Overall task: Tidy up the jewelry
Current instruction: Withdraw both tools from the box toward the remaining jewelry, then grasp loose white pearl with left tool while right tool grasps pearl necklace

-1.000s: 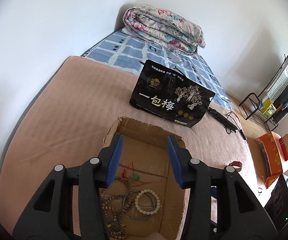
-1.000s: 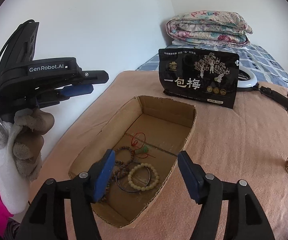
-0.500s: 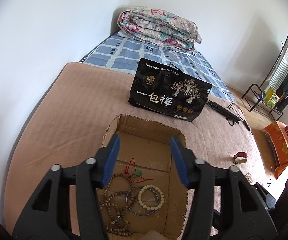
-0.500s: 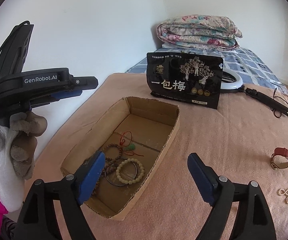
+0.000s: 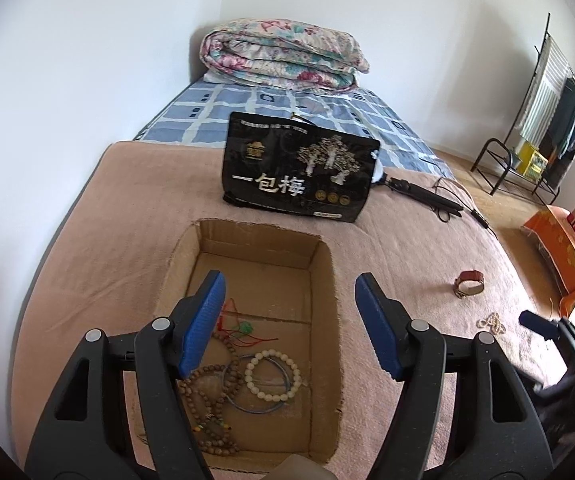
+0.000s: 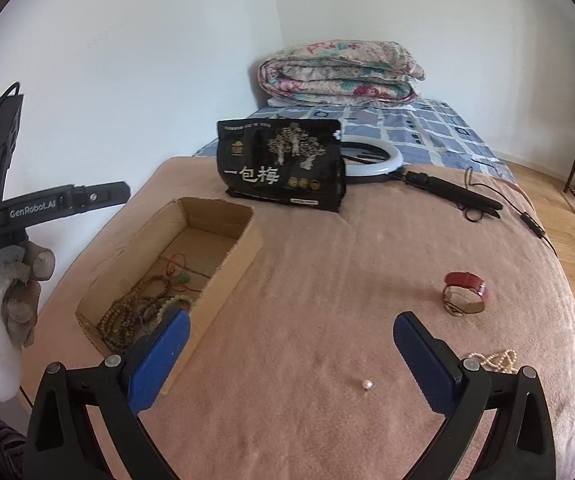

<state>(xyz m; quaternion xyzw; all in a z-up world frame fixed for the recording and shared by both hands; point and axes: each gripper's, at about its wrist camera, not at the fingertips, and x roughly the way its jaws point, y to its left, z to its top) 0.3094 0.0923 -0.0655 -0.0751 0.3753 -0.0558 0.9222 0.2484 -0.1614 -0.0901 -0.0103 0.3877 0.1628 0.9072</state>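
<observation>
An open cardboard box (image 5: 325, 264) (image 6: 243, 236) sits on a tan blanket and holds brown bead strings (image 5: 207, 396), a cream bead bracelet (image 5: 273, 376), a blue bangle and a red cord with a green charm (image 5: 243, 326). My left gripper (image 5: 289, 320) is open and empty above the box. My right gripper (image 6: 287, 356) is wide open and empty over the blanket right of the box. A red-strap watch (image 6: 465, 292) (image 5: 469, 283), a pearl strand (image 6: 495, 360) (image 5: 489, 322) and a single pearl (image 6: 366, 384) lie loose on the blanket.
A black snack bag (image 5: 299, 172) (image 6: 281, 164) stands behind the box. A ring light (image 6: 371, 160) with a black handle and cable lies behind it. A folded floral quilt (image 5: 283, 56) is at the bed head. White walls border the left side.
My right gripper has swung right, away from the box toward the watch and pearls, and opened wider. My left gripper has drawn back and opened wider above the box.
</observation>
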